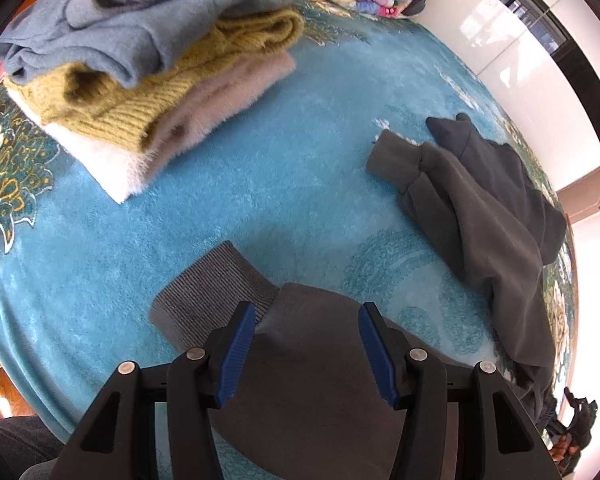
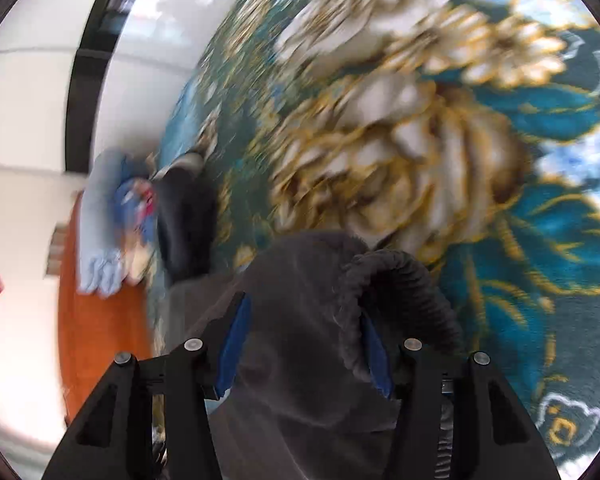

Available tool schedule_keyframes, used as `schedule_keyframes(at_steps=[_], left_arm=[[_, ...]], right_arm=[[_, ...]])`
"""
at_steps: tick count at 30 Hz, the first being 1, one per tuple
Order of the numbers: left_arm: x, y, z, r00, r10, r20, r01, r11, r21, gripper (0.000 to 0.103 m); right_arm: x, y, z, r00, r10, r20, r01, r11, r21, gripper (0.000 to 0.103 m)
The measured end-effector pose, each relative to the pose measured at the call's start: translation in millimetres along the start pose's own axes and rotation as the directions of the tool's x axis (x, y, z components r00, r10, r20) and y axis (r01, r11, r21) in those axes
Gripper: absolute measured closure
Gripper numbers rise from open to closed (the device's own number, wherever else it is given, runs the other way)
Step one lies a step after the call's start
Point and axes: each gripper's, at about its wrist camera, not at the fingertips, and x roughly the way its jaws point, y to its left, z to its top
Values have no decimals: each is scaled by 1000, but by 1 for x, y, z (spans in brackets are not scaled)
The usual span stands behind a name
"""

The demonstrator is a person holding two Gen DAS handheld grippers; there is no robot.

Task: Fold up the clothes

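1. Grey sweatshirt [image 1: 492,216] lies spread on the teal carpet [image 1: 260,184], its ribbed cuff [image 1: 208,296] nearest the left tool [image 1: 308,316].
2. Left tool: fingers spread, sleeve between them.
3. Right tool [image 2: 304,312]: spread around bunched grey fabric; grip unclear.
4. Folded sweaters [image 1: 148,52] are stacked well apart.

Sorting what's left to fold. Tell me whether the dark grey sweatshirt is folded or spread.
Neither: the dark grey sweatshirt lies crumpled on the blue carpet, one cuffed sleeve sticking out.
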Motion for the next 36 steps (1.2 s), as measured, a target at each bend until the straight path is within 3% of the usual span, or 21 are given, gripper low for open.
schedule_keyframes(at_steps=[2, 5, 8, 9, 10, 11, 13, 16, 19, 25, 27, 28, 30, 32, 33, 36], left_arm=[[3, -1, -1, 1000, 8, -10, -7, 1000, 5, 45], [4, -3, -2, 1000, 14, -13, -14, 1000, 11, 45], [5, -1, -1, 1000, 17, -14, -17, 1000, 0, 45], [6, 0, -1, 1000, 18, -17, -19, 1000, -7, 45], [7, 1, -1, 1000, 20, -21, -20, 1000, -9, 45], [8, 1, -1, 999, 22, -26, -22, 1000, -11, 45], [10, 0, -1, 999, 25, -28, -25, 1000, -7, 45], [13, -2, 0, 999, 26, -37, -26, 1000, 3, 45], [15, -3, 0, 999, 27, -40, -27, 1000, 5, 45], [13, 2, 1, 999, -3, -35, 2, 1000, -26, 45], [12, 6, 2, 999, -21, -37, 19, 999, -45, 45], [12, 7, 2, 999, -30, -36, 28, 998, -53, 45], [12, 7, 3, 999, -43, -33, 41, 997, -62, 45], [13, 5, 4, 998, -51, -35, 48, 997, -60, 45], [13, 5, 4, 998, -54, -36, 52, 997, -60, 45], [17, 2, 9, 995, -91, -40, 87, 993, -75, 45]], right_arm=[[5, -9, 6, 998, -65, 28, 64, 997, 43, 47], [5, -30, 12, 987, -81, 140, 50, 976, 213, 47], [6, -34, 14, 980, -85, 180, 29, 955, 295, 49], [5, -31, 15, 978, -115, 174, 62, 957, 284, 62], [5, -26, 16, 975, -147, 167, 97, 957, 272, 86], [0, -23, 16, 972, -144, 185, 93, 962, 257, 92], [-12, -16, 17, 966, -129, 224, 78, 971, 225, 93], [-41, -19, 19, 923, -96, 373, 5, 971, 238, 93], [-30, -26, 25, 927, -200, 317, 114, 956, 272, 93], [-26, -16, 18, 929, -208, 305, 125, 955, 270, 87], [-36, -3, 14, 928, -214, 303, 149, 963, 225, 66], [-44, 4, 11, 924, -219, 312, 166, 968, 189, 60], [-65, 25, -1, 898, -261, 356, 241, 965, 101, 60], [-83, 44, -16, 846, -332, 417, 346, 937, 45, 60], [-85, 52, -22, 834, -346, 431, 374, 927, 19, 60], [-56, 84, -43, 888, -311, 339, 379, 912, -157, 60]])
